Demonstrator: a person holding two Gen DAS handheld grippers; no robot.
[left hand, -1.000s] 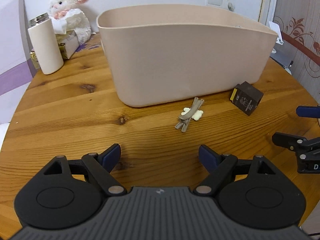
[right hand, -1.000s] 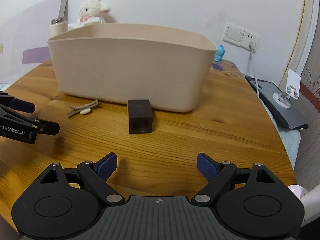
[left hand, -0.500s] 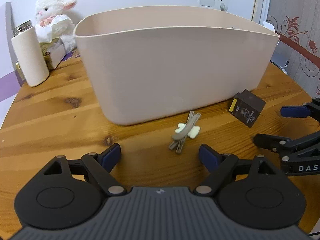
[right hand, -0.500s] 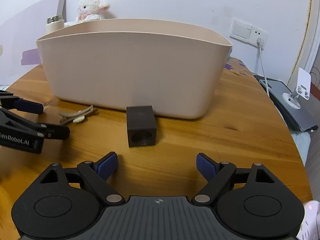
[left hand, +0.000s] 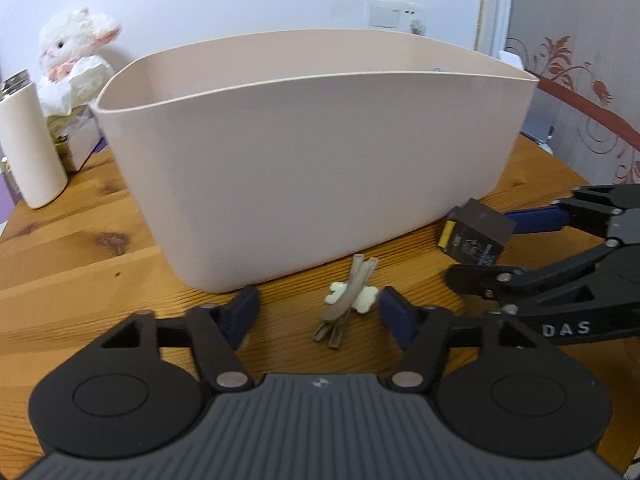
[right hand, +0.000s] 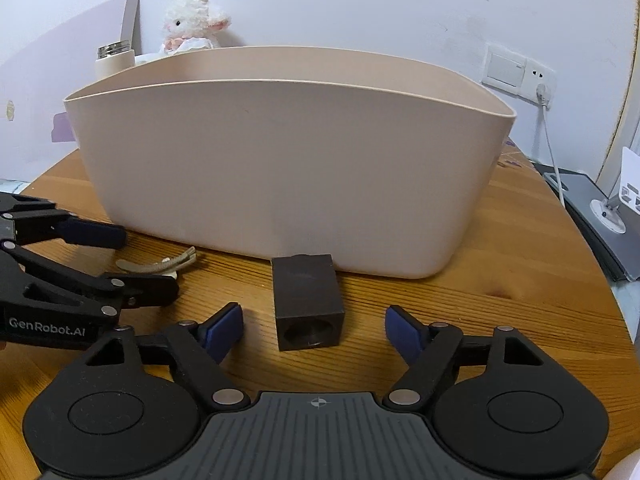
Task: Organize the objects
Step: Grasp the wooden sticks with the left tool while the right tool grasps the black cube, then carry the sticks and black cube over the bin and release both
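Hair clip lay flat on the wooden table, right between my left gripper pads, both blue pads wide apart and touching nothing. Clip sat at 12 o'clock from my left tongs, just in front of the beige bin. Looked light, thin, stiff metal, two grey-brown prongs with a small cream flower piece; I judged it slippery and low to the table, so best pinched across the prongs near the middle, pads pressed down close to the wood. Dark brown box stood at 12 o'clock from my right gripper, just short of the bin wall, not yet between the pads; those jaws were also spread, holding nothing. Box looked rigid, matte, square-edged cardboard with a round hole on the near face, probably light and easy to grip by its flat sides. Bin was smooth plastic, oval, tall-walled. Plush lamb and white bottle at 10 o'clock, well apart.
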